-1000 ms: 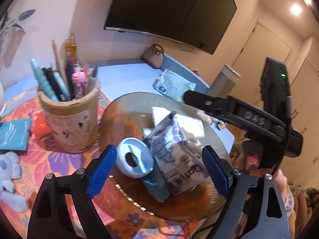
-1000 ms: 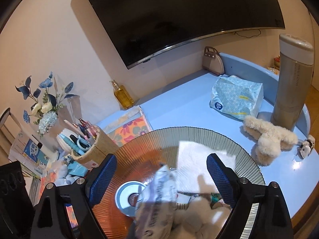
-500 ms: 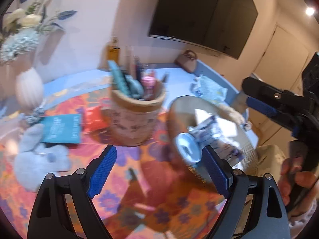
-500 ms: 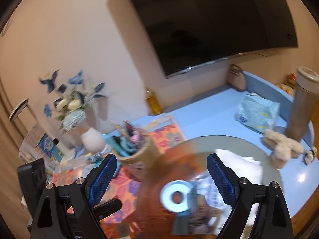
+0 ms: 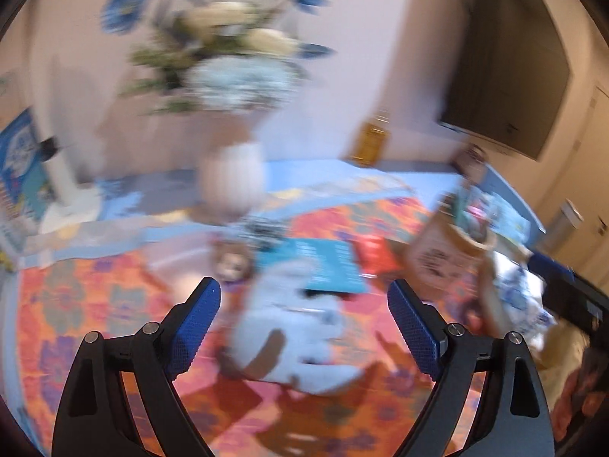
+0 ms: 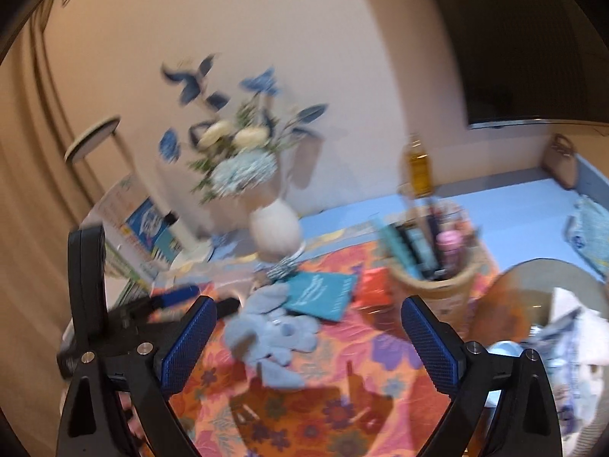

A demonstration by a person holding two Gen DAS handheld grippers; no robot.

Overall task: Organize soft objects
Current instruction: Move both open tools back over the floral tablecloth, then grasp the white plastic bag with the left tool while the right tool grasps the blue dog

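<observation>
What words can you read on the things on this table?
None can be read; both views are blurred.
Teal booklet: white lines of print, too blurred.
Pen holder: dark marks on its front, unreadable.
Blue and white box by the wall: a blurred picture or label, no legible letters.

Gaping left tongs (image 5: 304,304) above blurred blue plush toy (image 5: 293,339).

The pale blue plush toy (image 6: 272,337) looks fuzzy and matt. The orange flowered cloth (image 6: 342,411) is smooth. The round white vase (image 6: 275,228) looks matt.
</observation>
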